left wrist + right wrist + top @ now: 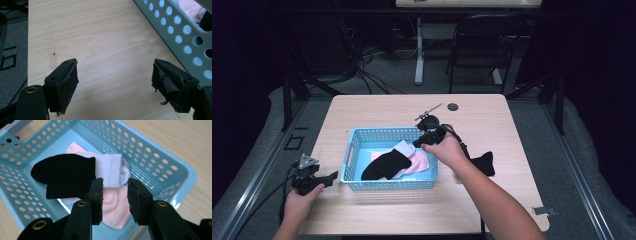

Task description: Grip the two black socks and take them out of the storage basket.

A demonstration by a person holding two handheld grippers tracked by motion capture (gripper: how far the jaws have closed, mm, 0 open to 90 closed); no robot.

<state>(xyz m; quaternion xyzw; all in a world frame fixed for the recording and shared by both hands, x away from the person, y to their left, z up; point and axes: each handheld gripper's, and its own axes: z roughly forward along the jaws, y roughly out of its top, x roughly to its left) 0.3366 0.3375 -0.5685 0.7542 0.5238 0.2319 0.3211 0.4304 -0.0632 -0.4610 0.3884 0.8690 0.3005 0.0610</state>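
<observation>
A light blue perforated basket (387, 131) stands in the middle of the wooden table. Inside it a black sock (384, 164) lies over a white sock (404, 148) and a pink sock (422, 162). My right gripper (418, 143) hangs over the basket's far right part. In the right gripper view it (115, 185) is open and holds nothing, just above the white sock (110, 170) and pink sock (115, 205), with the black sock (62, 175) to their left. My left gripper (332, 177) sits left of the basket; its jaws (115, 72) are wide open over bare table.
Another black sock (484, 162) lies on the table right of the basket, partly behind my right forearm. The basket wall (180, 30) runs close beside the left gripper's right jaw. A dark chair (482, 45) stands beyond the table's far edge.
</observation>
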